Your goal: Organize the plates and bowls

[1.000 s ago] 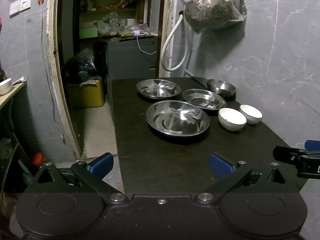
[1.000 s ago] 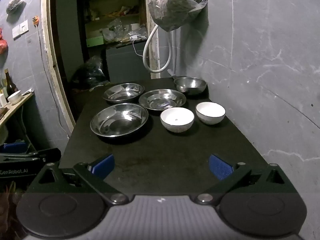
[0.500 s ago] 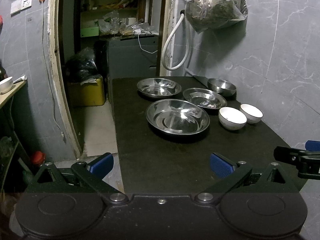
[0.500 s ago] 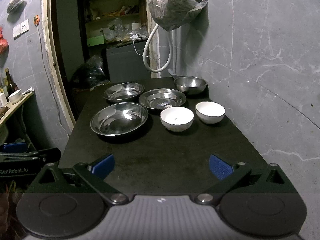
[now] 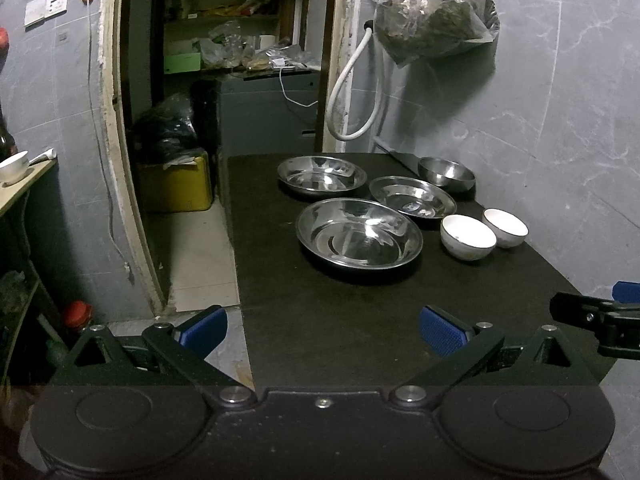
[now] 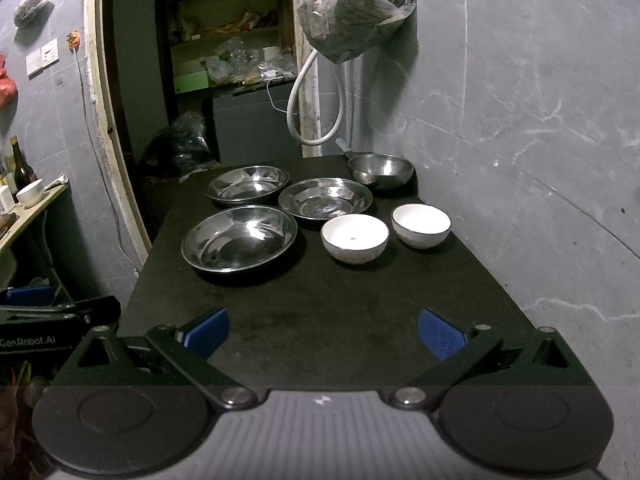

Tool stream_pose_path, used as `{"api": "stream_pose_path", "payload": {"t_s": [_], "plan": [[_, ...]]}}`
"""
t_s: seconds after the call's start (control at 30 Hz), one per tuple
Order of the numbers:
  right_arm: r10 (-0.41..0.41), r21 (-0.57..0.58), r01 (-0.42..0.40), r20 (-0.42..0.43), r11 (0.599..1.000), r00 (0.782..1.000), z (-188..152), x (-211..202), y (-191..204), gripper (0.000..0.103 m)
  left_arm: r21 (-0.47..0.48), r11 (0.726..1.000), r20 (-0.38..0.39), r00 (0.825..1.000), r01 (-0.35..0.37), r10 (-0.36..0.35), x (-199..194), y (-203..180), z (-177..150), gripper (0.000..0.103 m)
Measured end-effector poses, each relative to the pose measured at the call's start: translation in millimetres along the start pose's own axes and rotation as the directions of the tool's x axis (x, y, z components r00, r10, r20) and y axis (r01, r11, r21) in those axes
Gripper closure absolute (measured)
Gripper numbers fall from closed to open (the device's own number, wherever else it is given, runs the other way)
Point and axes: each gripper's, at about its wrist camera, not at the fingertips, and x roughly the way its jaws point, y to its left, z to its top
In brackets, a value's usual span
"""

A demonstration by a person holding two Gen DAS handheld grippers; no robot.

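Observation:
On the black table (image 5: 320, 320) (image 6: 320, 312) lie three steel plates: a large near one (image 5: 359, 233) (image 6: 239, 237), a far left one (image 5: 321, 175) (image 6: 247, 183) and a middle one (image 5: 412, 197) (image 6: 325, 198). A steel bowl (image 5: 446, 173) (image 6: 380, 169) stands at the back by the wall. Two white bowls sit side by side, the nearer (image 5: 467, 237) (image 6: 354, 237) and the farther (image 5: 505, 227) (image 6: 421, 220). My left gripper (image 5: 322, 326) is open over the table's near left edge. My right gripper (image 6: 323, 330) is open above the near edge, empty.
A grey marbled wall (image 6: 540, 140) borders the table on the right. A filled plastic bag (image 5: 434, 12) and a white hose (image 5: 352, 92) hang at the back. Left of the table is a doorway with shelves (image 5: 224, 20), a yellow box (image 5: 176, 186) and tiled floor (image 5: 196, 256).
Both views have drifted very slightly; the dishes stay where they were and both grippers remain open.

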Motion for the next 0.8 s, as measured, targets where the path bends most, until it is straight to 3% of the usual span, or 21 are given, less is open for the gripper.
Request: {"api": "stream_pose_path", "payload": {"t_s": [0.8], "plan": [[-0.002,-0.013,0.002,-0.001,1.0,1.0,1.5,1.1,6.4,0.0,-0.012,1.0,-0.01,1.0,0.002,-0.002,1.3,6.7,1.0,0.001]]}}
